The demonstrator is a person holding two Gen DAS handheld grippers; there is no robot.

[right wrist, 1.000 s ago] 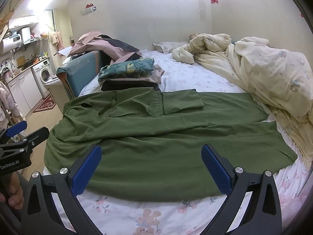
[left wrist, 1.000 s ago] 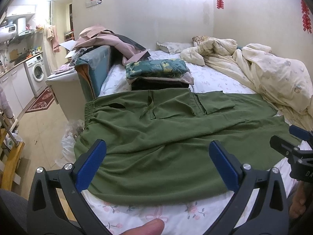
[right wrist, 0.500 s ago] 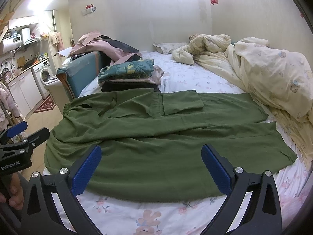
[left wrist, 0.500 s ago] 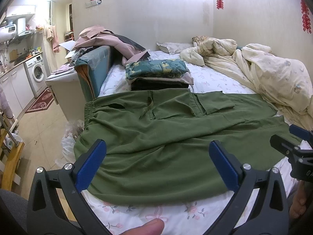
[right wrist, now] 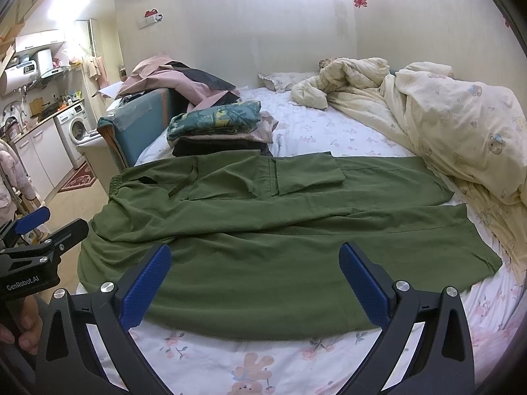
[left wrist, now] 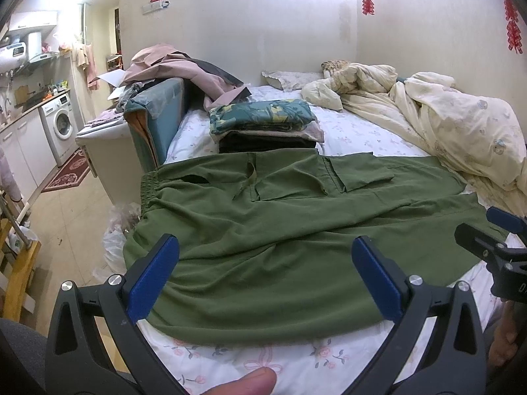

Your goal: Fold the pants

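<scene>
Across the bed (right wrist: 329, 131), pants (right wrist: 280, 237) show both cuffs only rightward.

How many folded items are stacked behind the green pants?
3 visible: teal floral piece on top, pinkish one beneath, dark one lowest, touching the green pants. More may be hidden.

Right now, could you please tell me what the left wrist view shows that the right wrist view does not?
Only the left wrist view shows the right hand-held gripper at its right edge and a fingertip at the bottom. Only the right wrist view shows the left hand-held gripper at its left edge and the pants' whole leg end. Both show the green pants spread flat on the bed, the folded stack behind them, and open, empty jaws.
</scene>
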